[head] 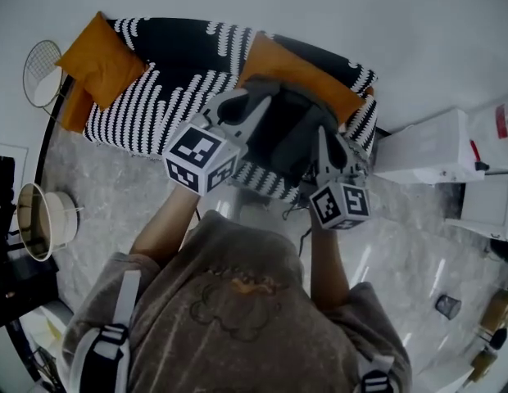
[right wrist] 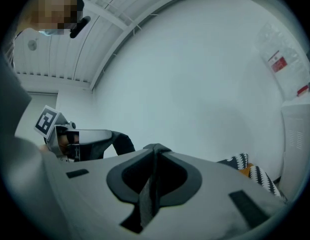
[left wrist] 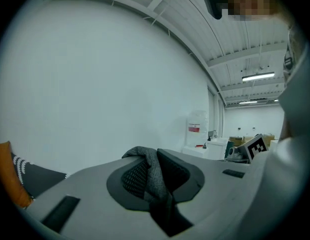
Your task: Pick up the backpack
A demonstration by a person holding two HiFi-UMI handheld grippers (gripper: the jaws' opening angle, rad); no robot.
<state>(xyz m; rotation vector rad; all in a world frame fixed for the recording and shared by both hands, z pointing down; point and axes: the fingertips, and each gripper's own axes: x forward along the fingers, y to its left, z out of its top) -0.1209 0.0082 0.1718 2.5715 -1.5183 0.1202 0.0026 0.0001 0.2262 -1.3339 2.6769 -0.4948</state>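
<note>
A dark grey backpack [head: 285,131] hangs between my two grippers, above a black-and-white patterned sofa [head: 168,80]. My left gripper [head: 256,98] holds its upper left part; in the left gripper view the jaws [left wrist: 154,179] are shut on a fold of grey knitted fabric [left wrist: 151,165]. My right gripper [head: 324,142] holds the bag's right side; in the right gripper view its jaws [right wrist: 151,179] are shut on a thin dark strap [right wrist: 147,194]. Most of the bag is hidden from both gripper views.
Orange cushions [head: 100,56] lie on the sofa, one behind the bag [head: 307,74]. White boxes [head: 438,146] stand at the right. A wire basket [head: 41,72] and a round pale basket [head: 43,219] sit at the left on the glossy floor [head: 418,268].
</note>
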